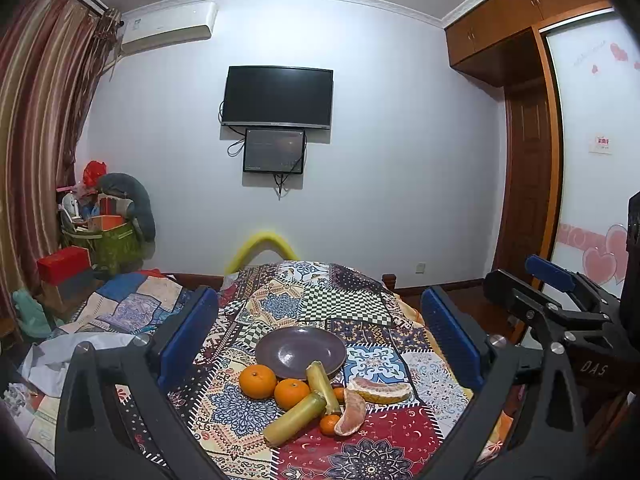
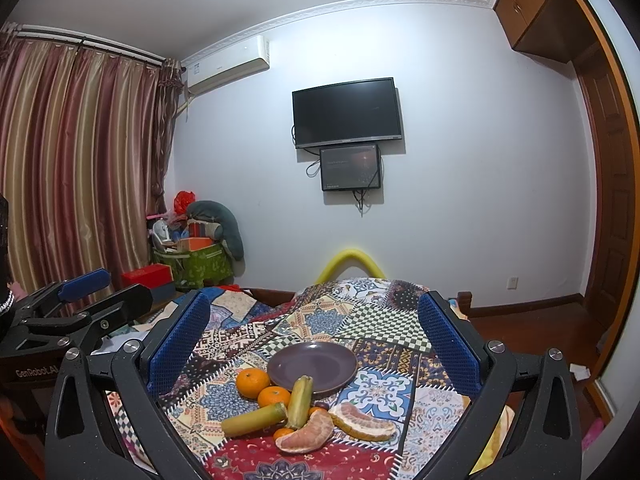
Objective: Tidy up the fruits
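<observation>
An empty purple plate (image 1: 301, 350) (image 2: 312, 366) lies on a patchwork cloth. In front of it lie two large oranges (image 1: 258, 381) (image 2: 252, 383), two yellow-green sugarcane pieces (image 1: 295, 417) (image 2: 254, 419), small tangerines (image 1: 329, 424) (image 2: 283, 435) and two peeled pomelo segments (image 1: 379, 390) (image 2: 307, 436). My left gripper (image 1: 320, 344) is open and empty, held above and behind the fruit. My right gripper (image 2: 314, 348) is open and empty too, beside the left one. Each gripper shows at the edge of the other's view.
The patchwork cloth (image 1: 344, 300) covers a small raised surface with bedding to the left (image 1: 132, 304). A yellow foam arch (image 1: 262, 242) stands behind it. Boxes and bags (image 1: 104, 232) are piled by the curtain at the left. A wardrobe (image 1: 532, 160) is at the right.
</observation>
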`<state>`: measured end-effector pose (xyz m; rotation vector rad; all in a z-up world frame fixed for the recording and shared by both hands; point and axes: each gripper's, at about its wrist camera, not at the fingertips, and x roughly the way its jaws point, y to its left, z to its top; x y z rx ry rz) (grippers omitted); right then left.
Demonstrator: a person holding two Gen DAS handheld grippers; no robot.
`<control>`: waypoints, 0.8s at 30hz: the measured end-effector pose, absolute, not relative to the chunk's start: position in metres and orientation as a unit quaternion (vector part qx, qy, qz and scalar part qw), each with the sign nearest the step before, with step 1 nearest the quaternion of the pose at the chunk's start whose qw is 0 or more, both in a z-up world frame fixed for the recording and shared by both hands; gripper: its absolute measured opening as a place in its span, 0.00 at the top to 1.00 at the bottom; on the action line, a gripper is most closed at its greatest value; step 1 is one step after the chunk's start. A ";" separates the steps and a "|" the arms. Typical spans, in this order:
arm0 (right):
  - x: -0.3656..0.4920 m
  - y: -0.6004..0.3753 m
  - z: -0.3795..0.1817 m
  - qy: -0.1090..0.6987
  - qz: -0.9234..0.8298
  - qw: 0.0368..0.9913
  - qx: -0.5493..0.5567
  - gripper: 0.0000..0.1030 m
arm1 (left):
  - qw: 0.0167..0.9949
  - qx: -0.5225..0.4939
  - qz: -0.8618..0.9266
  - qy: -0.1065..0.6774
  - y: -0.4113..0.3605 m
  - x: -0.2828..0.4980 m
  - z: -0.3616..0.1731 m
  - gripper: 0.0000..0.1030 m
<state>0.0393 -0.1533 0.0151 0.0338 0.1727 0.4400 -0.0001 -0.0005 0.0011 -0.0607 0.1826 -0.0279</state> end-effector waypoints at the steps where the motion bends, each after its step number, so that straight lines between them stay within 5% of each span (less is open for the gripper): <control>1: 0.039 -0.153 0.015 0.086 0.218 0.972 0.017 0.00 | 0.995 -0.030 -0.014 0.091 -0.001 0.000 0.001 0.00; 24: 0.041 -0.154 0.012 0.094 0.213 0.972 0.019 0.00 | 0.994 -0.032 -0.022 0.097 0.002 0.006 -0.003 0.00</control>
